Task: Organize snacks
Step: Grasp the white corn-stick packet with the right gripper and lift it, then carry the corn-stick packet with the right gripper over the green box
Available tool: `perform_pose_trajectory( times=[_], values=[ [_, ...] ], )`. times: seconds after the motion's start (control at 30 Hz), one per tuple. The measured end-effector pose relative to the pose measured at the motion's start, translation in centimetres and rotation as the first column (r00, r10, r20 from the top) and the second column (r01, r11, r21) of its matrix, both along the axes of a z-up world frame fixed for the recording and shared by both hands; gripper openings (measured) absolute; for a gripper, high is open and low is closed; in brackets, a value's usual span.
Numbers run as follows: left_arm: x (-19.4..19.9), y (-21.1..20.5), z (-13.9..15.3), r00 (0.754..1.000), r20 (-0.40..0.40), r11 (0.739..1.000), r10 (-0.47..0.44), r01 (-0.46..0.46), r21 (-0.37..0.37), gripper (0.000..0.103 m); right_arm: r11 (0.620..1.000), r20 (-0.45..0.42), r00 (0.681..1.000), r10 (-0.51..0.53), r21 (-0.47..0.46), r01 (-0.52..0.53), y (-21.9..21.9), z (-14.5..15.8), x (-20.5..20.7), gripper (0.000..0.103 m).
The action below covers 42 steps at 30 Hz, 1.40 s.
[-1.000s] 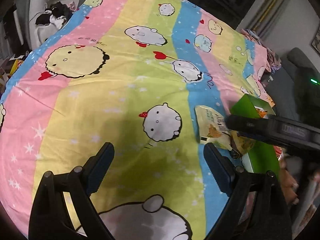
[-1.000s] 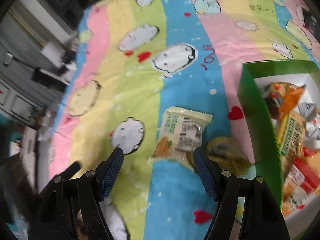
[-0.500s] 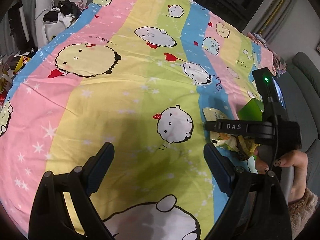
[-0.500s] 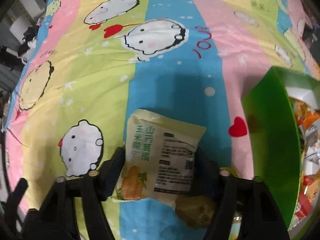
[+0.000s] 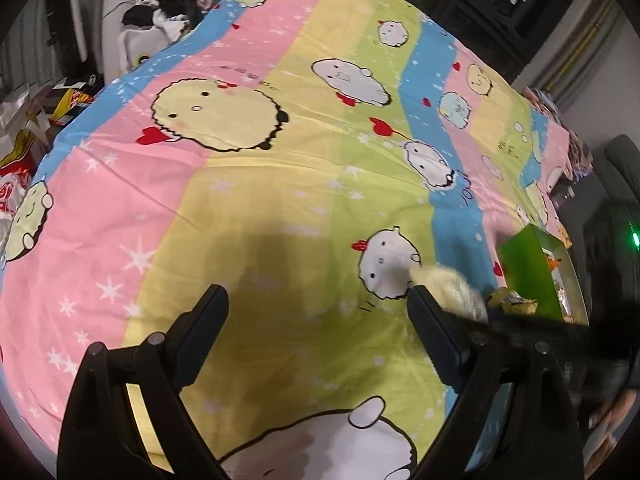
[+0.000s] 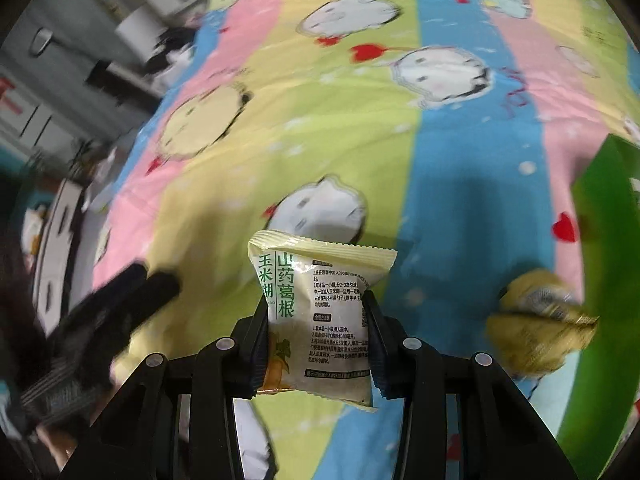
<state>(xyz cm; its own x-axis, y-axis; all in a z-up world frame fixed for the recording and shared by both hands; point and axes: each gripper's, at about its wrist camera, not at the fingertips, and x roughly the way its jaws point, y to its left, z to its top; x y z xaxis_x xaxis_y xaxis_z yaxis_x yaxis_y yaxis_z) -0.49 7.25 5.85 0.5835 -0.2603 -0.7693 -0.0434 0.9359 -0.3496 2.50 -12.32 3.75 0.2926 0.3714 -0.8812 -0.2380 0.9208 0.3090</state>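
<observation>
right wrist view: right gripper (image 6: 316, 332) has just been closing and its blue-padded jaws now pinch a pale cream foil snack packet with green chinese lettering (image 6: 316, 320) from both sides – packet stands upright between the pads, crimped top edge up, clear of the cloth below. beside it to the right a crumpled yellow-gold snack wrapper (image 6: 540, 320) lies on the blue stripe of the pastel striped cartoon-print bedsheet (image 6: 460, 152), just beside the wall of the green cardboard box (image 6: 600, 280) at the frame's right edge. the other tool shows as a blurred black shape at lower left. left wrist view: left gripper (image 5: 316, 340) is spread wide, nothing between the jaws, hanging over the yellow-green stripes of the sheet. the cream packet (image 5: 448, 284) shows blurred just past its right finger, gripped by the black body of the right gripper (image 5: 480, 312) coming in from the right edge. yellow wrapper (image 5: 512, 302) sits against the green box (image 5: 524, 268) – box is open-topped with orange and other packets inside, too small to tell apart. dark clutter and a white chair beyond the far edge of the bed, blurred.
</observation>
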Motion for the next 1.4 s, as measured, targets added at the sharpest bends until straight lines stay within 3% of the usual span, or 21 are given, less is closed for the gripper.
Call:
perform_pose_trajectory(
  times=[0.17,0.27,0.43,0.53,0.7,0.9,1.2,1.4],
  values=[
    [-0.1,-0.4,0.0,1.000,-0.006,1.000,-0.023,0.023,-0.004,0.091,0.999,-0.012,0.999,0.031,-0.027,-0.031,0.7,-0.5,-1.3,0.045],
    [-0.1,-0.9,-0.1,0.999,-0.012,0.999,-0.051,0.051,-0.009,0.090,1.000,0.019,1.000,-0.012,0.016,0.012,-0.4,0.6,-1.8,0.055],
    [-0.3,-2.1,-0.4,0.993,-0.030,0.992,-0.115,0.114,-0.052,0.086,0.988,0.071,0.991,-0.114,0.111,0.106,-3.3,2.1,-2.9,0.058],
    [-0.5,-3.8,-0.9,0.980,-0.055,0.979,-0.192,0.187,-0.080,0.080,0.970,0.044,0.987,-0.156,0.198,0.144,-4.5,1.9,-2.9,0.058],
    [-0.5,-6.7,-2.2,0.949,-0.102,0.951,-0.297,0.285,-0.120,0.070,0.957,-0.022,0.990,-0.141,0.253,0.142,-3.8,-0.1,-2.3,0.058],
    [-0.6,-8.3,-3.1,0.936,-0.116,0.941,-0.333,0.322,-0.099,0.060,0.961,-0.103,0.989,-0.106,0.244,0.128,-2.1,-3.0,-1.4,0.058],
    [-1.4,-9.6,-2.3,0.933,-0.062,0.933,-0.356,0.351,-0.076,0.049,0.965,-0.081,0.994,-0.079,0.244,0.096,-1.4,-2.9,-1.8,0.048],
    [-2.6,-11.8,2.2,0.916,0.092,0.918,-0.390,0.394,-0.030,0.049,0.964,0.065,0.991,-0.121,0.244,0.102,-3.4,1.7,-3.4,0.048]
  ],
)
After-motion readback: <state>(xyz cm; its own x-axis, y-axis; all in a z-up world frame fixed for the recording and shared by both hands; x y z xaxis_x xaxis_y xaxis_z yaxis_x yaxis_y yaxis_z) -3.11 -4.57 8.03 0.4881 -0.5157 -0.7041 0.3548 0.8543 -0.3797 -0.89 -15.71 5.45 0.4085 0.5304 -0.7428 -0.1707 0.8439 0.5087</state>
